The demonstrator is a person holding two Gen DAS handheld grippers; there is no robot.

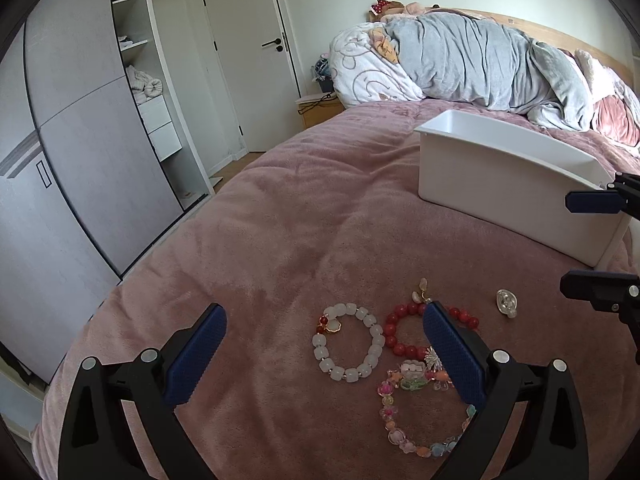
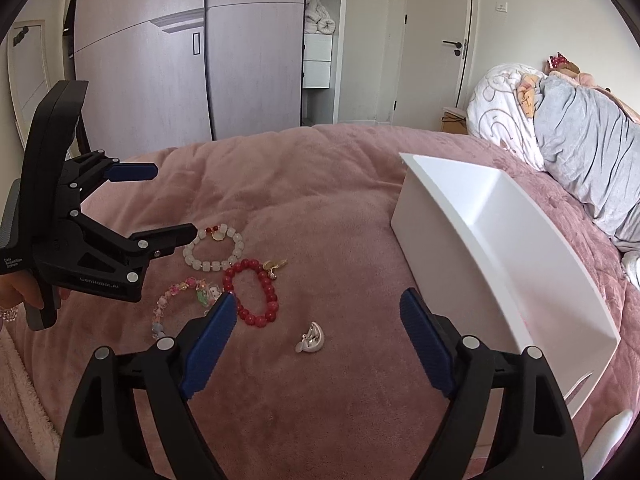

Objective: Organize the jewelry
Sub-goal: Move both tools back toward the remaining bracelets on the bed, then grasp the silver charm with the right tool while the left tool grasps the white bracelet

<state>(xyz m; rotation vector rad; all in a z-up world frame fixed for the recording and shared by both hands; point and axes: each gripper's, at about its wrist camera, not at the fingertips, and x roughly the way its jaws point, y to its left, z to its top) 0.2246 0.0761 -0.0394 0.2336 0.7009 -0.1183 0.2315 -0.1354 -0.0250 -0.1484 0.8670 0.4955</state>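
Both tongs, left (image 1: 324,354) and right (image 2: 316,344), gape wide over round-beaded bracelets (image 2: 214,247) on plush, perhaps velvety, bedspread (image 2: 320,208).

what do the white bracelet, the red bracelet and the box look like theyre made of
White bracelet: milky, translucent chunky beads, likely glass, jade-like stone or resin; light glows through them.
Red bracelet: glossy round beads with bright highlights, probably polished stone, glass or plastic; it cannot be told which.
White box: smooth, matte, thin-walled and uniformly white, most likely moulded plastic.
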